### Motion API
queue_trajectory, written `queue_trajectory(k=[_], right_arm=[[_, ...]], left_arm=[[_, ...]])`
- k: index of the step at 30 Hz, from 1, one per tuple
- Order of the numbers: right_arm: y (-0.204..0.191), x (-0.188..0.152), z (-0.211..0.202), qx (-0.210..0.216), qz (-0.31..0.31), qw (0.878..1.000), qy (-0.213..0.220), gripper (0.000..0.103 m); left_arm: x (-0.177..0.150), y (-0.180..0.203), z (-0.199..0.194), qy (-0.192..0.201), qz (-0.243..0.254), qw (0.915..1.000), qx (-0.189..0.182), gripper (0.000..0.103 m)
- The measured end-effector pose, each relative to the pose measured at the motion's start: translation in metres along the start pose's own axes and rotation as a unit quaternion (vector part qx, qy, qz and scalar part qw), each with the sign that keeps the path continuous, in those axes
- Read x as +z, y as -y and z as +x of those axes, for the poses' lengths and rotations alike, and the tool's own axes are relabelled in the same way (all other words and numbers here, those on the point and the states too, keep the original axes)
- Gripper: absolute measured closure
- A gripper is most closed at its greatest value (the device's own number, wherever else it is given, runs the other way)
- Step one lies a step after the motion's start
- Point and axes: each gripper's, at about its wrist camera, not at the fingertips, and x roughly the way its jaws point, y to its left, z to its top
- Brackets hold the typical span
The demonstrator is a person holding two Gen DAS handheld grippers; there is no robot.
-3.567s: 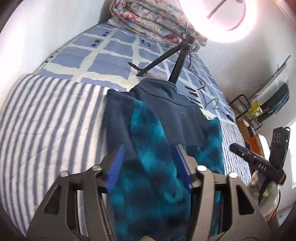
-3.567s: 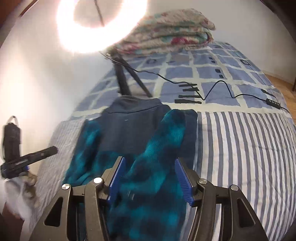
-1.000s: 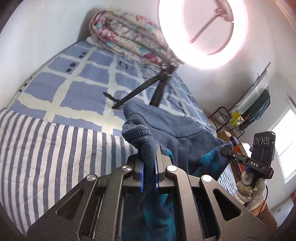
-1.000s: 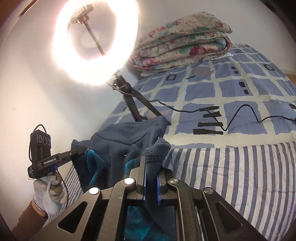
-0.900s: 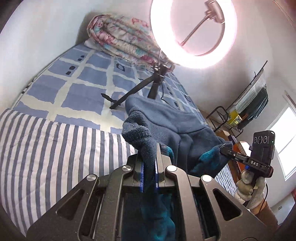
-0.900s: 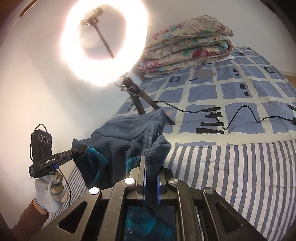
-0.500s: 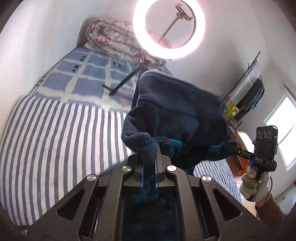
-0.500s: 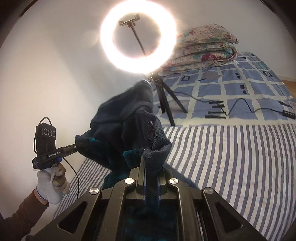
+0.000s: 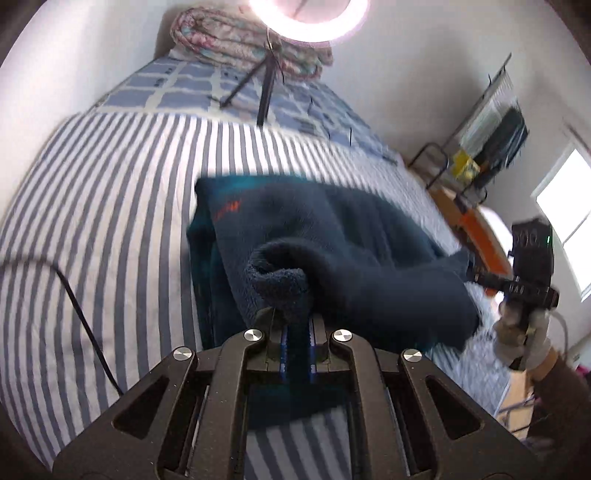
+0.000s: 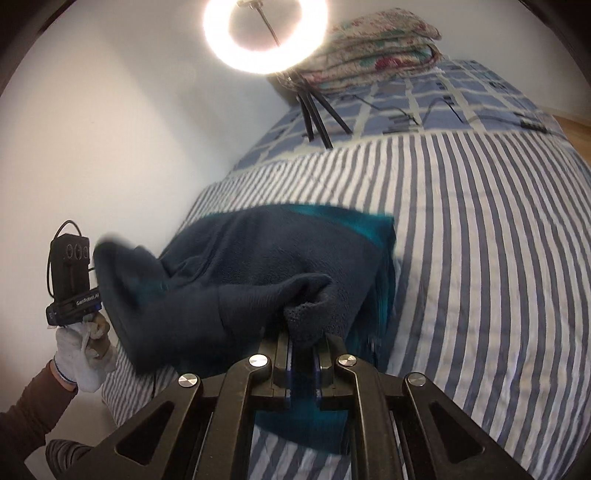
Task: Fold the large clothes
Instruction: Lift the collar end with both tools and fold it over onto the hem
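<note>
Fleece, clamped tight in our left hand-held gripper and right hand-held gripper, now doubled toward us over the bed, completing that fold

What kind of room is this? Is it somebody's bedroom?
Most likely a bedroom. There is a big bed with a striped blue and white cover, a folded flowery quilt stacked at its far end, and a ring light on a tripod standing on it.
</note>
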Motion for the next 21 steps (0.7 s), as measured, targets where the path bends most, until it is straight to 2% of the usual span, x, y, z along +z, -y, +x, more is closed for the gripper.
queue_trajectory(k=[3,8,11,14,15,17,19,20,21], right_arm=[[0.000,-0.014,0.003,-0.012,0.002,1.000,-0.006,0.097],[-0.019,-0.020,-0.005,-0.052,-0.050,0.997,-0.007,0.096],[-0.034,-0.025,-0.018,-0.076,-0.091,0.993,-0.002,0.089],[-0.042,-0.033,-0.038,-0.107,-0.121,0.987,0.007,0.079],[-0.042,-0.036,-0.045,-0.112,-0.123,0.986,0.009,0.079],[-0.037,-0.041,-0.060,-0.109,-0.105,0.988,0.019,0.079],[-0.028,-0.043,-0.071,-0.089,-0.070,0.993,0.025,0.077],[-0.023,-0.044,-0.076,-0.071,-0.048,0.996,0.028,0.072],[-0.017,-0.045,-0.081,-0.044,-0.020,0.998,0.032,0.056]], left_arm=[[-0.022,0.003,0.003,-0.006,0.016,0.9997,0.019,0.097],[-0.035,0.006,-0.011,0.001,0.032,0.9992,0.021,0.095],[-0.037,0.011,-0.025,0.002,0.052,0.9983,0.027,0.091],[-0.042,0.014,-0.044,0.003,0.059,0.9980,0.024,0.078],[-0.044,0.015,-0.050,0.005,0.062,0.9978,0.023,0.068],[-0.051,0.015,-0.062,0.010,0.070,0.9972,0.024,0.065],[-0.057,0.007,-0.074,0.012,0.056,0.9982,0.018,0.061],[-0.059,0.003,-0.078,0.014,0.042,0.9989,0.013,0.057],[-0.059,-0.006,-0.081,0.014,0.016,0.9998,0.003,0.049]])
